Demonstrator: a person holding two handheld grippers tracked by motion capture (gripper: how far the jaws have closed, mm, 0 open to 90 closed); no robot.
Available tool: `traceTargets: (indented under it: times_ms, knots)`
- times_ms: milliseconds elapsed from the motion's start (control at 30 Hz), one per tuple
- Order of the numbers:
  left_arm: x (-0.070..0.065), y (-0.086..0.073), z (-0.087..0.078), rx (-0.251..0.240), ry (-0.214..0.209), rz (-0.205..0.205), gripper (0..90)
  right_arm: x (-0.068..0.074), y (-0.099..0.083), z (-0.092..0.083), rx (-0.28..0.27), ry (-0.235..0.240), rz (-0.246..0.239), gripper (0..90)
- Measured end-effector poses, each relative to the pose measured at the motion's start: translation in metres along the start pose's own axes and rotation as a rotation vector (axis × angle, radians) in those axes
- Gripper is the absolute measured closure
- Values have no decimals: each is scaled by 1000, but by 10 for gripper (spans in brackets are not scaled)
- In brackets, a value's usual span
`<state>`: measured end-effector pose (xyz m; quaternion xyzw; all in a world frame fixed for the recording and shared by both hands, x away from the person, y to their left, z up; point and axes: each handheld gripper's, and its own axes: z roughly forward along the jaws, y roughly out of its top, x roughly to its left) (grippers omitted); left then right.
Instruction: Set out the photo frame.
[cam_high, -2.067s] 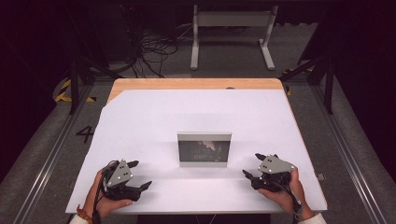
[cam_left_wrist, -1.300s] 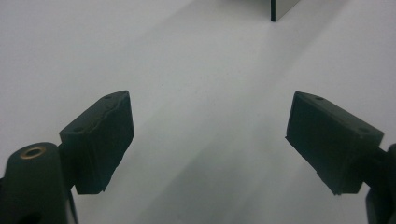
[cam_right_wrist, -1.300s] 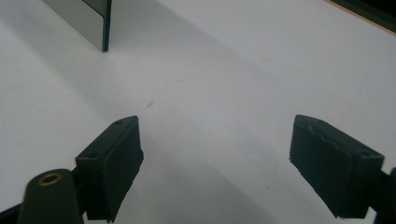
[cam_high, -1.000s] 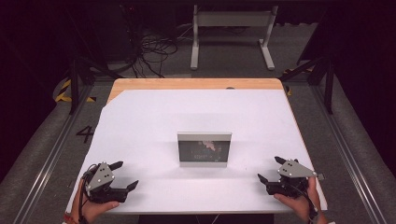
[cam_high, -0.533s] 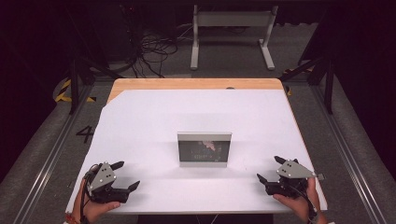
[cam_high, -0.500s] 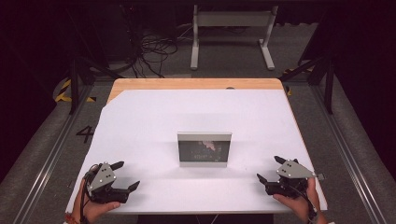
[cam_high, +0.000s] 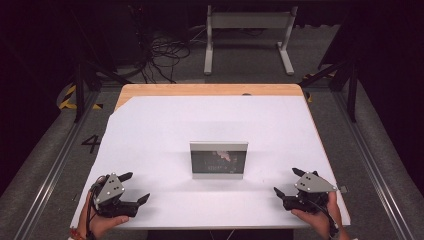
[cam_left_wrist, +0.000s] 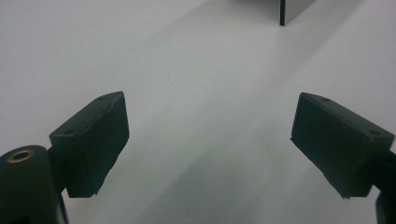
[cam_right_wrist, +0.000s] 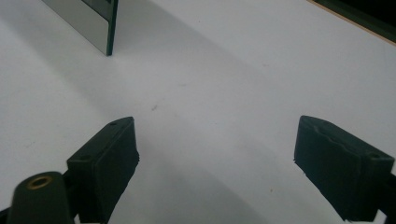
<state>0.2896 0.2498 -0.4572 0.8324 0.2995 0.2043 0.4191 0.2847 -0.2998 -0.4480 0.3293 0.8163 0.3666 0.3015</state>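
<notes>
Hand-held gripper (cam_left_wrist: 208, 149) spread wide over white table (cam_left_wrist: 187, 84).

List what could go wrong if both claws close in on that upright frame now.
The frame stands upright on its edge in mid-table; a push from only one side could tip it flat. The left claw and right claw are open and well apart from it, so uneven arrival might slide it across the white table.

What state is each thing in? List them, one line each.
Picture frame: standing upright at mid-table, untouched.
Left hand-held gripper: jaws open, holding nothing, near the table's front edge.
Right hand-held gripper: jaws open, holding nothing, near the front edge.
</notes>
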Motion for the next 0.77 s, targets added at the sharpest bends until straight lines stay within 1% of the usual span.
traceTargets:
  times_ms: [100, 267, 500, 667, 767]
  knots:
    - [0, 0, 0, -1, -1, -3, 118, 1, 0, 0, 6, 2, -2, 141]
    - [1, 0, 1, 6, 0, 6, 118, 2, 1, 0, 5, 0, -9, 141]
    - [0, 1, 2, 8, 2, 7, 117, 2, 0, 1, 9, 1, -9, 141]
    - [0, 2, 4, 7, -3, 0, 117, 1, -1, 0, 8, -1, -4, 141]
    - [0, 2, 5, 11, -2, 4, 117, 1, -1, 0, 11, 0, -6, 141]
